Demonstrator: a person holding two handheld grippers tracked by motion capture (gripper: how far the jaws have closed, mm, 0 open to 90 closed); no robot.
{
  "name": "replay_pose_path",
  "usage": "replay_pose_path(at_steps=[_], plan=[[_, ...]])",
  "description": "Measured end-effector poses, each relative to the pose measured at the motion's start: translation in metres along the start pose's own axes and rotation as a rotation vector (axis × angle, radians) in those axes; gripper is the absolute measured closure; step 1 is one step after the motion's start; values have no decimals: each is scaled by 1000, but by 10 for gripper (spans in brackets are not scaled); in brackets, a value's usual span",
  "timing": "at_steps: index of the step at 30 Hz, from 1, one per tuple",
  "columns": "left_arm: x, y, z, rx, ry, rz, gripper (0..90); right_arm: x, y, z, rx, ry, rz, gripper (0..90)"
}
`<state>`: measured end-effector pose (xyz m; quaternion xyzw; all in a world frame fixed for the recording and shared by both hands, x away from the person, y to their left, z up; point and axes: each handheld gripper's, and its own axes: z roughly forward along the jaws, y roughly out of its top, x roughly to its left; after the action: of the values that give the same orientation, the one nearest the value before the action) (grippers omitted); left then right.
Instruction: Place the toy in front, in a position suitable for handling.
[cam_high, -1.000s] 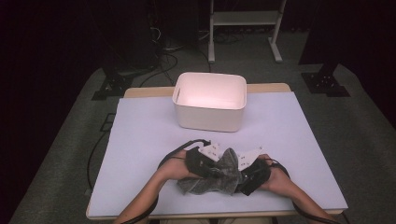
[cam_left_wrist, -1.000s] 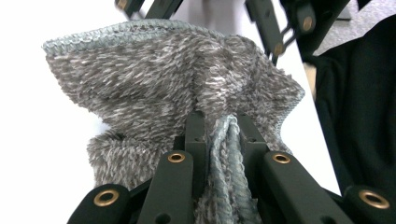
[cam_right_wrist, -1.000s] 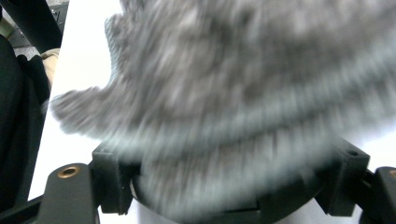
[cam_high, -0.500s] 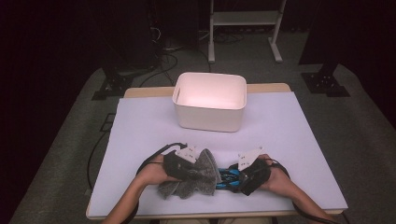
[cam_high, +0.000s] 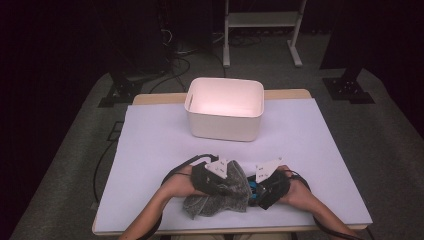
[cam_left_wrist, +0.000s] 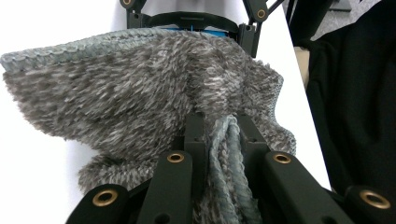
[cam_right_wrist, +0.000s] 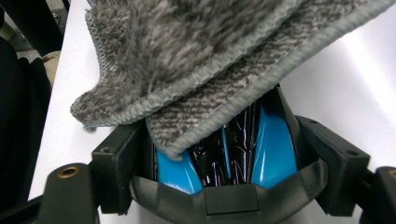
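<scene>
Your left tongs (cam_left_wrist: 219, 140) pinch a fold of the grey towel (cam_left_wrist: 140, 88); the right gripper view reveals your right tongs (cam_right_wrist: 219, 154) gripping a blue-and-black object (cam_right_wrist: 268, 149) under it.

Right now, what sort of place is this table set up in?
Probably a lab or recording studio rather than a home: dark curtained surroundings, cables trailing over the carpeted floor, a metal equipment stand behind, and a table covered with plain white sheet.

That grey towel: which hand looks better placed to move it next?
Probably the left: the left gripper is already shut on the grey towel, while the right gripper holds a blue and black object.
</scene>
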<state>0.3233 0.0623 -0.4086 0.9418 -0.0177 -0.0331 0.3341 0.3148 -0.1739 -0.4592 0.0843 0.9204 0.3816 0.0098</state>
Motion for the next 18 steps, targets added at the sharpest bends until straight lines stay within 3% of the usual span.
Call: replay_pose_path(at_steps=[7,18], plan=[[1,-18,-4,-58,-6,-45,790,0,1,0,5,-4,-3,217],[5,-51,-23,-44,43,-137,790,0,1,0,6,-4,-3,217]])
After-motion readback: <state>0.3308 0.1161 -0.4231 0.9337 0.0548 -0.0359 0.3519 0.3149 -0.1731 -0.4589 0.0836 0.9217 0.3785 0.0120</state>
